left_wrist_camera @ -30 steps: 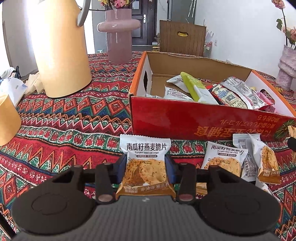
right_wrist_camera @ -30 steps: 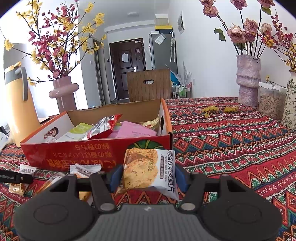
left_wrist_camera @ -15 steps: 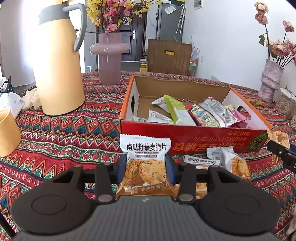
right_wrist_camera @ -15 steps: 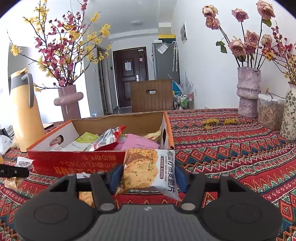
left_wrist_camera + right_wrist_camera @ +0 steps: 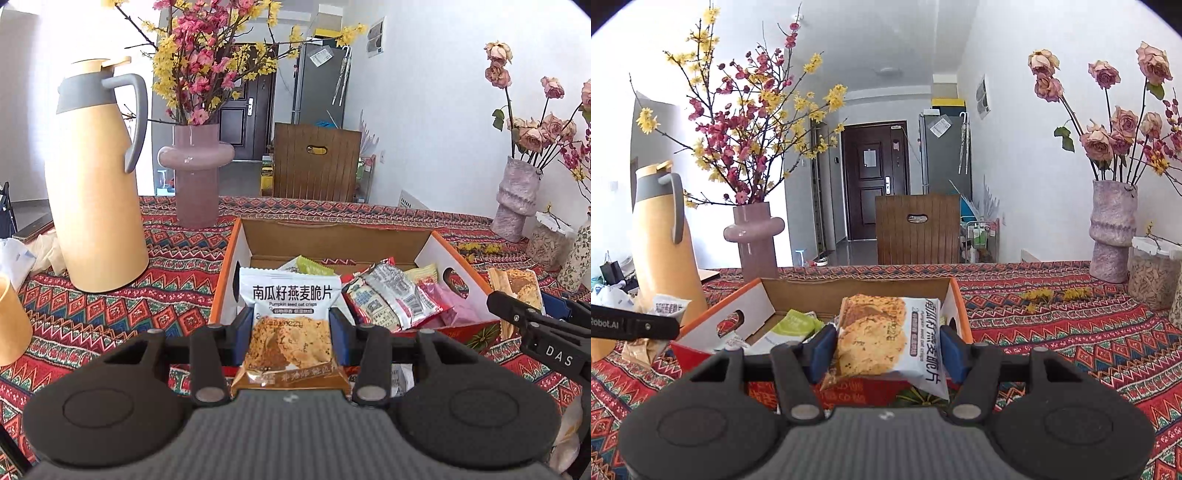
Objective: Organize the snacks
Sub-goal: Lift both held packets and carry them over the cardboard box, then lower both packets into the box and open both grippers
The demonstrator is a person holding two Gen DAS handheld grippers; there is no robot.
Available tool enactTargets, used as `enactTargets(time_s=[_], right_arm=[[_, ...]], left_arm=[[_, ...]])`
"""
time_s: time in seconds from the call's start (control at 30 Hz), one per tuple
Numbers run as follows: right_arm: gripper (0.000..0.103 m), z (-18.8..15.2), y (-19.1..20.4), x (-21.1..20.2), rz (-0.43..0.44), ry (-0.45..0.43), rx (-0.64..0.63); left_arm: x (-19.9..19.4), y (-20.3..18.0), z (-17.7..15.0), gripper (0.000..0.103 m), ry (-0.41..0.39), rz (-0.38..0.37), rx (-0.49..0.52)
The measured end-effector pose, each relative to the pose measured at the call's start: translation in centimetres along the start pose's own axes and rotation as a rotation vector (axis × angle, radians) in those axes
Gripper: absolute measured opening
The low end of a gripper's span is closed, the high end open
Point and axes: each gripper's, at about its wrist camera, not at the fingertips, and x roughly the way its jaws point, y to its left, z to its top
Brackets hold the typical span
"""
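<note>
My left gripper (image 5: 290, 328) is shut on a white and orange oat crisp packet (image 5: 290, 321), held upright in the air in front of the red cardboard box (image 5: 231, 266). My right gripper (image 5: 888, 347) is shut on a second oat crisp packet (image 5: 886, 339), turned sideways, above the same box's (image 5: 753, 299) near wall. The box holds several snack packets, green (image 5: 314, 266), silver (image 5: 395, 291) and pink (image 5: 443, 306). In the left wrist view the right gripper (image 5: 524, 314) with its packet (image 5: 517, 286) shows at the right edge. The left gripper's finger (image 5: 635, 326) shows at the left edge of the right wrist view.
A patterned red tablecloth (image 5: 166, 295) covers the table. A tall yellow thermos jug (image 5: 96, 192) and a pink vase (image 5: 195, 177) stand behind the box on the left. A textured vase with roses (image 5: 1112, 229) and a clear jar (image 5: 1152, 273) stand at the right. A loose packet (image 5: 402, 376) lies below the box.
Both grippers have risen with their packets still held. The views have tipped up, so the box now sits lower in the pictures and the loose packets on the cloth are mostly out of sight.
</note>
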Motion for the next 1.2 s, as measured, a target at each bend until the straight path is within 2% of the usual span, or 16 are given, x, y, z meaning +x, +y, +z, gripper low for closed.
enactTargets(time_s=[0.27, 0.53, 0.73, 0.83, 1.1, 1.2], right_arm=[[0.059, 1.8, 0.8, 3.2, 0.014, -0.011, 0.002], [0.059, 2.0, 0.5, 7.2, -0.012, 0.015, 0.015], [0.059, 0.9, -0.3, 8.5, -0.012, 0.031, 0.052], [0.059, 0.6, -0.4, 8.7, -0.009, 0.028, 0.058], [0.059, 0.2, -0.4, 9.1, -0.018, 0.047, 0.064], [0.063, 0.1, -0.2, 8.9, -0.012, 0.046, 0.060]], left_arm=[[1.9, -0.8, 2.1, 0.044, -0.038, 0.007, -0.001], [5.4, -0.7, 3.2, 0.044, -0.034, 0.034, -0.024], [7.9, -0.3, 2.5, 0.044, -0.024, 0.054, -0.040], [8.5, -0.5, 1.8, 0.044, -0.044, 0.069, -0.034], [9.7, -0.4, 0.7, 0.044, -0.032, 0.051, -0.024], [9.4, -0.5, 0.6, 0.046, -0.047, 0.044, -0.020]])
